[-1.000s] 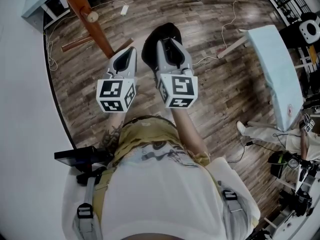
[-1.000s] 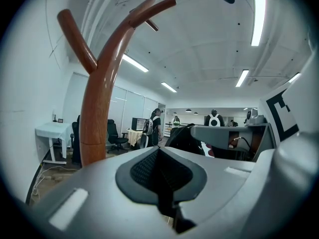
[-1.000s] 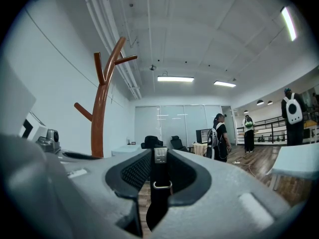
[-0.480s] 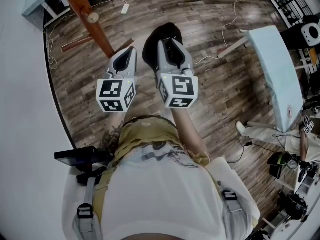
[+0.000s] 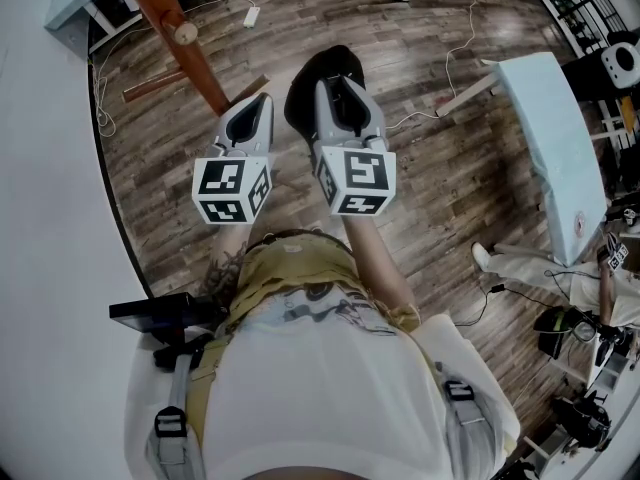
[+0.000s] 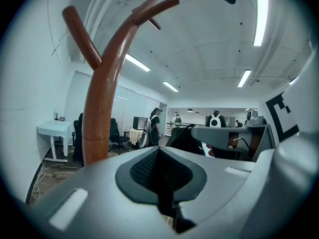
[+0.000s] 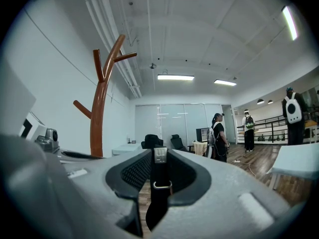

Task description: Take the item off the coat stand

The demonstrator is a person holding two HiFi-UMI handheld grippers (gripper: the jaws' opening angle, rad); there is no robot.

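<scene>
Change: none over the last second, both hands steady. Right gripper (image 5: 337, 93) clamped on strap (image 7: 157, 205) of black cap (image 5: 335, 61), clear of coat stand (image 5: 165, 20) at far left. Left gripper (image 5: 257, 108) jaws together, empty. Removal looks done.

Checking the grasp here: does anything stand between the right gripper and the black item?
Nothing visible: the black item hangs from the right gripper, its strap clamped between the jaws, apart from the coat stand.
</scene>
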